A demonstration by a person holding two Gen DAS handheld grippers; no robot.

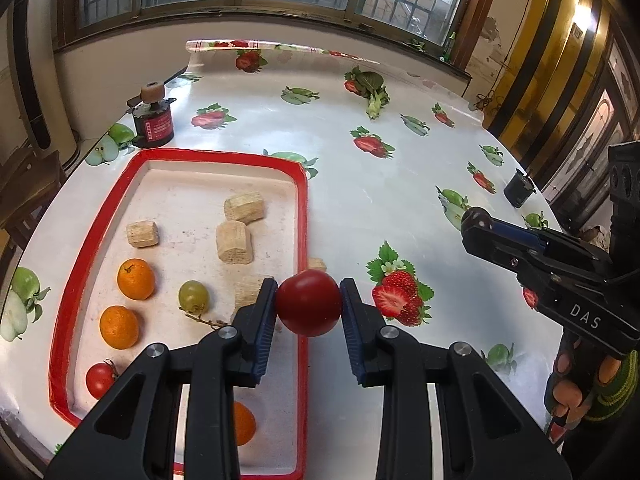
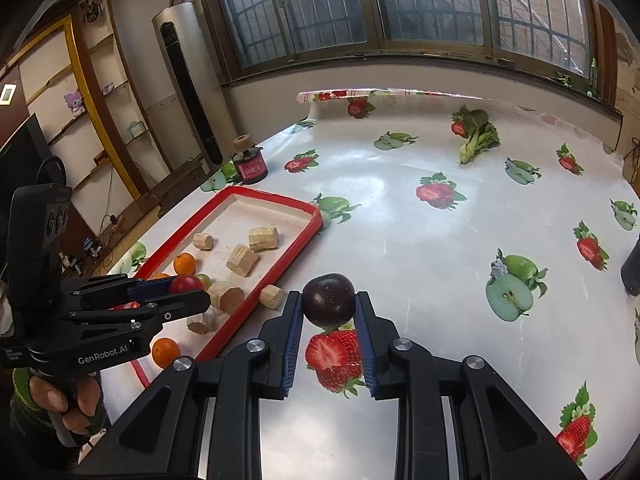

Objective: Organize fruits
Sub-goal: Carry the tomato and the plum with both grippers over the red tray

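Two fruits: each is being held in its own hand-held gripper.
Left hand-held gripper [image 1: 308, 300]: is clamping a red tomato [image 1: 309, 303] over the right rim of the red tray [image 1: 303, 216].
Right hand-held gripper [image 2: 328, 304]: is pinching a dark plum [image 2: 328, 300] above the table [image 2: 420, 240], well right of the tray.
Left view only: is showing three oranges [image 1: 135, 279], a green grape [image 1: 193, 296] and a small tomato [image 1: 99, 379] lying in the tray.
Right view only: is showing the plum itself; one wood block [image 2: 271, 295] is lying just outside the tray.
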